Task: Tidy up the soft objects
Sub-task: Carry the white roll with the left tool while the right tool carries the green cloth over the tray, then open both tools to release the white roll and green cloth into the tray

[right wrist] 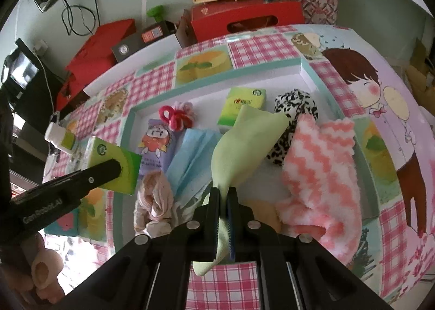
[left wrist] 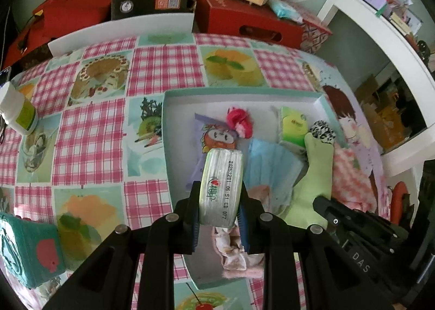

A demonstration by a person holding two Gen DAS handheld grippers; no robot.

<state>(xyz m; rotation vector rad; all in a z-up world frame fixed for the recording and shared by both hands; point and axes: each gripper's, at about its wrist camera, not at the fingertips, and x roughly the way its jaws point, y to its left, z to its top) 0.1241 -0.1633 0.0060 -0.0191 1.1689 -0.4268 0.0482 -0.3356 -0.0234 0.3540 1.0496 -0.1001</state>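
My left gripper (left wrist: 218, 190) is shut on a green-and-white tissue pack (left wrist: 221, 174), held over the near left part of the white tray with a teal rim (left wrist: 244, 91). My right gripper (right wrist: 224, 195) is shut on a light green cloth (right wrist: 244, 146) that hangs over the tray's middle. In the tray lie a purple cartoon packet (right wrist: 155, 146), a pink scrunchie (right wrist: 176, 115), blue masks (right wrist: 193, 157), another green tissue pack (right wrist: 242, 106), a leopard-print piece (right wrist: 293, 114), a beige cloth (right wrist: 155, 201) and a pink zigzag fluffy cloth (right wrist: 320, 174).
A white bottle with a green label (left wrist: 16, 108) stands at the table's left edge, a teal pouch (left wrist: 27, 250) near the front left. Red boxes (left wrist: 244, 19) sit behind the checked tablecloth. A white shelf (left wrist: 380, 38) stands on the right.
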